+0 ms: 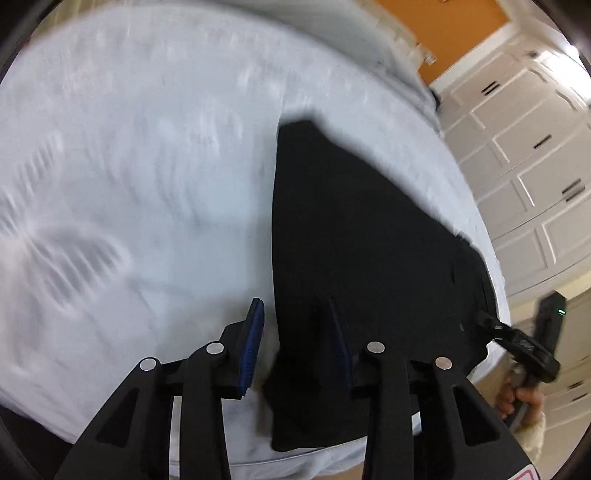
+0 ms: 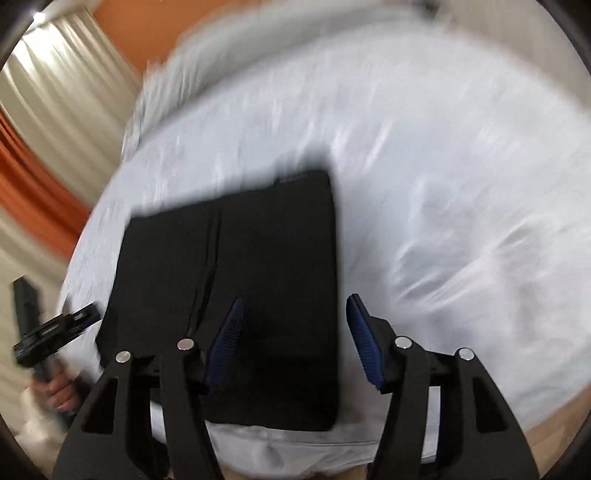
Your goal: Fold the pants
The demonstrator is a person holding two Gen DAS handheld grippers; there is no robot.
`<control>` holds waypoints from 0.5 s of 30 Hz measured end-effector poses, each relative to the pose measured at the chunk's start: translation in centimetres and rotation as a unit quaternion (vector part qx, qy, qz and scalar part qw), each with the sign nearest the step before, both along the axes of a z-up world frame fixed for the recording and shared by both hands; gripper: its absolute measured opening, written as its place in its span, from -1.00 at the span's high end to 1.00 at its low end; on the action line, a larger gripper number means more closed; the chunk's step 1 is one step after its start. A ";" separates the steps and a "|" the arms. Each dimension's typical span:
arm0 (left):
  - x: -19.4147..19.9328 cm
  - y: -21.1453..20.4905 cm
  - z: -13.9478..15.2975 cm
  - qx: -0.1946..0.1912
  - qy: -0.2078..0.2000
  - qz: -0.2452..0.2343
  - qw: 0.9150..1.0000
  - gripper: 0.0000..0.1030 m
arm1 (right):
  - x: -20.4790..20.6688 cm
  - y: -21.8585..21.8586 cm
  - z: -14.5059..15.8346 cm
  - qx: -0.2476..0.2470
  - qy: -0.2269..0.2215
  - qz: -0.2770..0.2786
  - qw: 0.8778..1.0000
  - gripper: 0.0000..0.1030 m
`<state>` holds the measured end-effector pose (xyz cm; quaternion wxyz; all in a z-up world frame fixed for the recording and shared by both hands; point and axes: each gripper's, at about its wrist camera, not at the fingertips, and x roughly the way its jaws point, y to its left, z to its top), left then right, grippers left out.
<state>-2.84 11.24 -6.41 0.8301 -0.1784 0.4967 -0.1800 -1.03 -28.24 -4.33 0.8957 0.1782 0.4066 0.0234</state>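
The black pants [image 1: 362,258] lie folded flat on a white bed sheet [image 1: 147,184], near the bed's front edge. In the right wrist view the pants [image 2: 240,277] form a neat dark rectangle. My left gripper [image 1: 295,332] is open and empty, hovering above the pants' left edge. My right gripper [image 2: 295,332] is open and empty, hovering above the pants' right edge. The right gripper also shows at the far right of the left wrist view [image 1: 517,343], and the left gripper at the far left of the right wrist view [image 2: 55,332]. Both views are motion-blurred.
White panelled cupboards [image 1: 535,166] stand to the right of the bed, below an orange wall [image 1: 454,33]. Curtains [image 2: 62,85] and an orange wall [image 2: 33,192] lie to the left. The wrinkled sheet [image 2: 461,184] spreads beyond the pants.
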 end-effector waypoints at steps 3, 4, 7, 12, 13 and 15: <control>-1.4 0.1 4.1 0.043 -0.098 0.040 0.993 0.18 | 0.6 2.4 2.1 0.024 -0.036 0.050 0.998 0.38; -1.4 -1.1 5.5 0.056 -0.123 0.030 0.990 0.16 | 1.4 3.4 2.3 0.016 -0.038 0.070 0.997 0.41; -0.5 -5.1 5.6 0.087 -0.137 -0.004 0.987 -0.19 | 4.9 5.2 -1.3 -0.020 0.023 0.081 0.996 0.45; 2.5 -6.8 -2.2 0.166 -0.014 -0.009 0.986 -0.21 | 4.8 1.3 -3.2 0.044 0.032 -0.003 0.998 0.66; 2.5 -5.9 -1.4 0.139 -0.012 0.004 0.990 -0.19 | 3.8 1.0 -2.5 0.033 0.005 -0.013 0.999 0.55; 2.4 -3.4 1.5 0.088 -0.043 0.009 0.995 -0.25 | 2.2 1.2 -1.5 0.001 -0.025 -0.019 1.000 0.53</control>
